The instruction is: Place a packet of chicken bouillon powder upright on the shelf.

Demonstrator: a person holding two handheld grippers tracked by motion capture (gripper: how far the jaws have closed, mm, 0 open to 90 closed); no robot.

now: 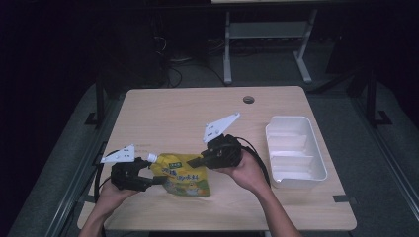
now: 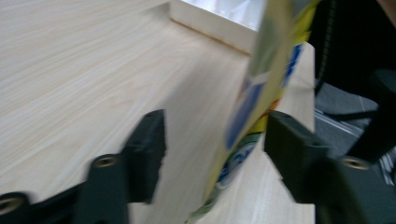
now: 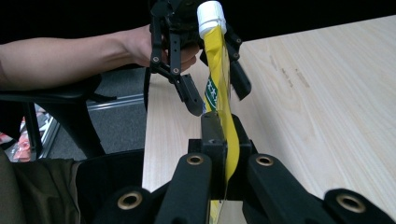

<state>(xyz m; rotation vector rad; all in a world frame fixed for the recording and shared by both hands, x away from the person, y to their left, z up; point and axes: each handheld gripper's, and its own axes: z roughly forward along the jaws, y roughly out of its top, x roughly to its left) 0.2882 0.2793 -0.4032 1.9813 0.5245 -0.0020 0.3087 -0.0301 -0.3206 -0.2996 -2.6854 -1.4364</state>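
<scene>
The yellow pouch (image 1: 185, 175) with a white cap (image 1: 152, 157) sits at the lower centre of the high view, on the counter (image 1: 173, 113). The right gripper (image 1: 197, 162), angled down from the right, pinches its right edge with jaws pressed together. The left gripper (image 1: 150, 174), at lower left, has its 2 jaws spread around the pouch's left edge. A white tray (image 1: 316, 160) lies at the right.

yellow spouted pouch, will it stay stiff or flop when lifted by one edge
Probably floppy: the yellow spouted pouch is thin film, seen edge-on in the right claw. It looks slim, so likely light. The glossy film may slip, and the left claw stands open around it.
</scene>
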